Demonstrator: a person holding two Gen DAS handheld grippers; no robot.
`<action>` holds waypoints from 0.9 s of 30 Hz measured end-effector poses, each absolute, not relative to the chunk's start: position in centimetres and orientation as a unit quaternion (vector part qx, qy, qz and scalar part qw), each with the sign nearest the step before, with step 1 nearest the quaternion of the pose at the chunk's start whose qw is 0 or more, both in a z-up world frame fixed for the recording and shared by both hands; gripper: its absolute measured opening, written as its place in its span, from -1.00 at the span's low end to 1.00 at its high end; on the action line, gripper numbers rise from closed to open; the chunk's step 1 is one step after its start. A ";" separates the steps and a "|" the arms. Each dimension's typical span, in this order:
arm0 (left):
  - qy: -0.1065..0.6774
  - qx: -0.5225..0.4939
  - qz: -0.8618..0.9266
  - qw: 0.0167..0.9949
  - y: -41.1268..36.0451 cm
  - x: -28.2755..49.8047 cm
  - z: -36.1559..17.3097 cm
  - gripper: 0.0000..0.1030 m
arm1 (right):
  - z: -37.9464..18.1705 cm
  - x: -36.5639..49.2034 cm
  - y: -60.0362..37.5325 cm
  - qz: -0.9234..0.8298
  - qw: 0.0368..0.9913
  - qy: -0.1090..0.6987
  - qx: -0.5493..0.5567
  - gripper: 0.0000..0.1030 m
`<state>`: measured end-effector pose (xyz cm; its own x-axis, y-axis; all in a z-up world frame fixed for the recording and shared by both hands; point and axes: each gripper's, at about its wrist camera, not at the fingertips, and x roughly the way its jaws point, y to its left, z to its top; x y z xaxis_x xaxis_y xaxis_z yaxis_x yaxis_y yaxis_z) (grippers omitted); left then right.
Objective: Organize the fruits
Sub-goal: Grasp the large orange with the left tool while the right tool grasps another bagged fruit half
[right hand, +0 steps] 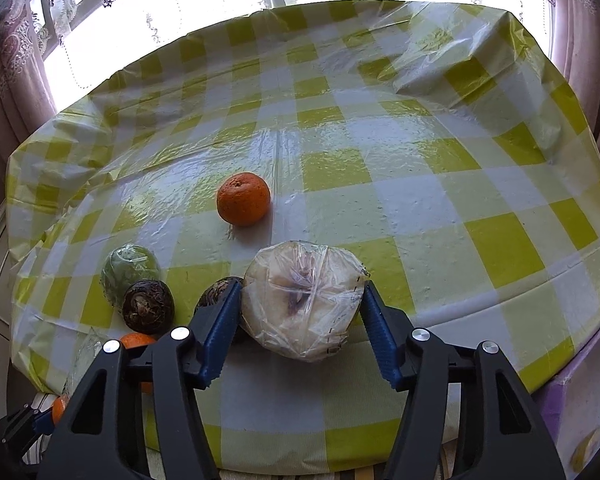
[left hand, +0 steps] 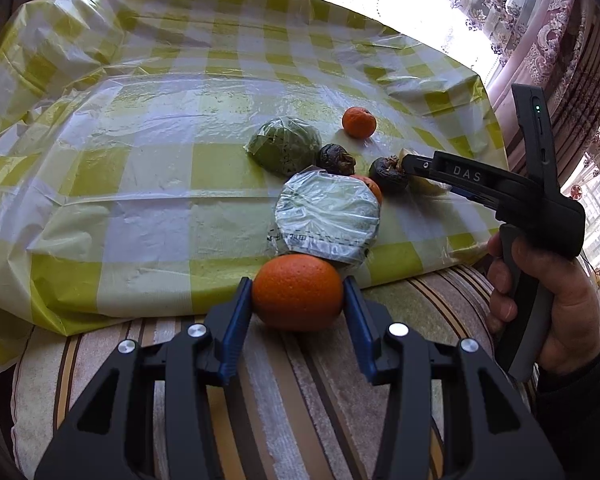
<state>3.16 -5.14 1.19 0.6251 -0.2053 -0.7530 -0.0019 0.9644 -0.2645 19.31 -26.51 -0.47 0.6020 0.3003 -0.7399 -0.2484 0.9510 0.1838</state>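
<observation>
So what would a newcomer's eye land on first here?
The orange clamped in the left gripper, just off the near edge of the checked tablecloth. Then the right gripper around a pale plastic-wrapped fruit, with a lone mandarin beyond it.

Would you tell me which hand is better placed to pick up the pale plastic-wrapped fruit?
Right. The right gripper already straddles the pale wrapped fruit, blue pads at both its sides. The left gripper is occupied, clamped on an orange at the table's near edge.
</observation>
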 end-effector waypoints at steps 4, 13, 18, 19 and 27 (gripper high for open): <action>0.428 -0.113 -0.053 0.895 -5.4 2.7 1.4 -0.12 | -0.4 18.9 -26.9 0.152 0.895 0.419 0.032 0.12; 0.424 -0.095 -0.044 0.900 -5.9 1.7 1.8 -0.12 | -0.4 16.9 -29.2 0.148 0.894 0.423 0.032 0.12; 0.422 -0.085 -0.041 0.902 -6.4 0.9 2.0 -0.12 | -0.2 15.4 -30.7 0.147 0.894 0.422 0.038 0.12; 0.421 -0.083 -0.041 0.902 -6.6 0.8 2.1 -0.12 | -0.1 15.1 -31.0 0.147 0.894 0.420 0.040 0.12; 0.417 -0.071 -0.048 0.905 -7.8 0.0 2.8 -0.12 | 0.7 13.1 -32.9 0.155 0.897 0.412 0.049 0.12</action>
